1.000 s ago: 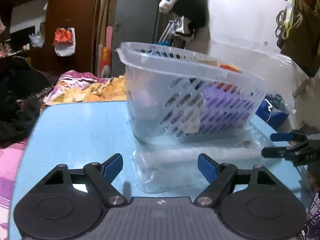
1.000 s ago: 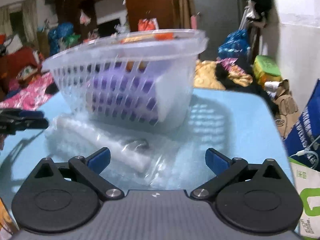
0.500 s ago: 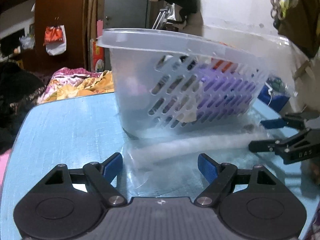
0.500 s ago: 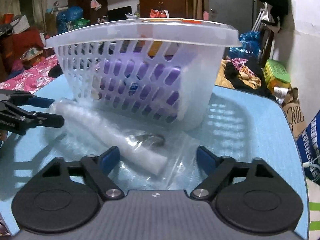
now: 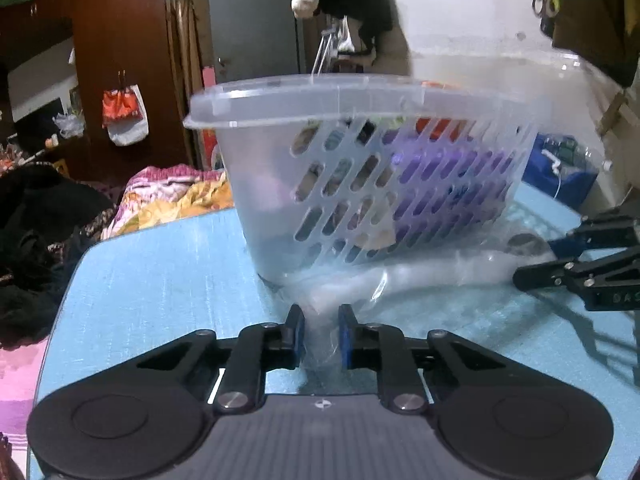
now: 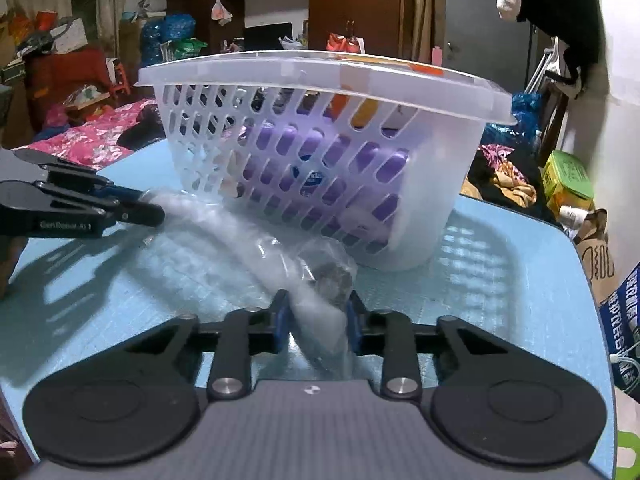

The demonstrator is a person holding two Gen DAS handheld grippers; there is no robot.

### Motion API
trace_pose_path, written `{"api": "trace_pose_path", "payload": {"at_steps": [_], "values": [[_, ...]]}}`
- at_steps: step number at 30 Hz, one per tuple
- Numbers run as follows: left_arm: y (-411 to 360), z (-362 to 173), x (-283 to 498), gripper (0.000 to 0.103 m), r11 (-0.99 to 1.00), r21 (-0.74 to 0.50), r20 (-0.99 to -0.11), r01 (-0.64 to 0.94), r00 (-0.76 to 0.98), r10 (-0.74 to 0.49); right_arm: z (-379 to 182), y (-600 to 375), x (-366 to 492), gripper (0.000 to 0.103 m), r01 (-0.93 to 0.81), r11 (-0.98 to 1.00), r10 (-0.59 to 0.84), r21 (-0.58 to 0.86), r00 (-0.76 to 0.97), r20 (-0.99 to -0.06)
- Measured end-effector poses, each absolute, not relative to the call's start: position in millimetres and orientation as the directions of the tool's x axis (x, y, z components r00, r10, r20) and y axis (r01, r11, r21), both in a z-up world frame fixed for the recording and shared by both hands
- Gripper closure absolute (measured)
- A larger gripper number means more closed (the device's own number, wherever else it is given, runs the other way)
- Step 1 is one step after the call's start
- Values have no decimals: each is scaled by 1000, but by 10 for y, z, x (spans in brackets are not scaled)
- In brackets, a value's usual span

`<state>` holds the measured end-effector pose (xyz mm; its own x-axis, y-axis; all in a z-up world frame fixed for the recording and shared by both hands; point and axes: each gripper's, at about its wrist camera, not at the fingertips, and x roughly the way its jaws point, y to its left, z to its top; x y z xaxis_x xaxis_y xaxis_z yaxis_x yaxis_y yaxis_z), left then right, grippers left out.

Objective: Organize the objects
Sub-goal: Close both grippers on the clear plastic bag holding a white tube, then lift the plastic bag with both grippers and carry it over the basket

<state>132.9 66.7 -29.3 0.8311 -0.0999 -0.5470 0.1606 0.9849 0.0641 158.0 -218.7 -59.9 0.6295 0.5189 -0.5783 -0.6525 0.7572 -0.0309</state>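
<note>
A long clear plastic bag (image 6: 256, 252) lies on the blue table (image 5: 160, 280), stretched along the near side of the basket (image 5: 360, 184) and touching its foot. Inside the bag is a white roll or tube (image 6: 316, 320) that runs most of its length, and beside it, at the right-hand end, a small dark roundish thing (image 6: 334, 276) that is too blurred through the film to name.

Each end of the bag is pinched. The left gripper (image 5: 321, 338) has its blue pads closed on a bunched neck of film at one end; the right gripper (image 6: 316, 322) is closed around the other end, with the white roll itself between its pads. Holding both ends this way looks meant to keep a long, floppy package level and taut, so that it can be lifted as one piece instead of sagging in the middle.

The basket is translucent white plastic with slotted walls and a broad rim, standing toward the far edge of the table. Through the slots a large purple package (image 6: 320, 160) shows, filling much of the inside, with something orange (image 6: 340, 100) near the rim and some pale items low down that cannot be made out. It looks fairly full already, so the bag would probably have to go across the top.

Beyond the table edges there are heaps of clothes (image 5: 168, 196) and bags.
</note>
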Motion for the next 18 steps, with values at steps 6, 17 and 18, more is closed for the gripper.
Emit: {"api": "trace_pose_path", "payload": {"at_steps": [6, 17, 18], "values": [[562, -244, 1202, 84, 980, 110, -505, 167, 858, -90, -592, -2154, 1464, 77, -652, 755, 513, -63, 648, -562], [512, 7, 715, 84, 982, 111, -373, 155, 922, -103, -378, -2262, 1159, 78, -668, 743, 572, -45, 669, -475], [496, 61, 636, 84, 982, 117, -351, 150, 931, -100, -336, -2266, 1119, 78, -672, 739, 581, -42, 669, -464]]}}
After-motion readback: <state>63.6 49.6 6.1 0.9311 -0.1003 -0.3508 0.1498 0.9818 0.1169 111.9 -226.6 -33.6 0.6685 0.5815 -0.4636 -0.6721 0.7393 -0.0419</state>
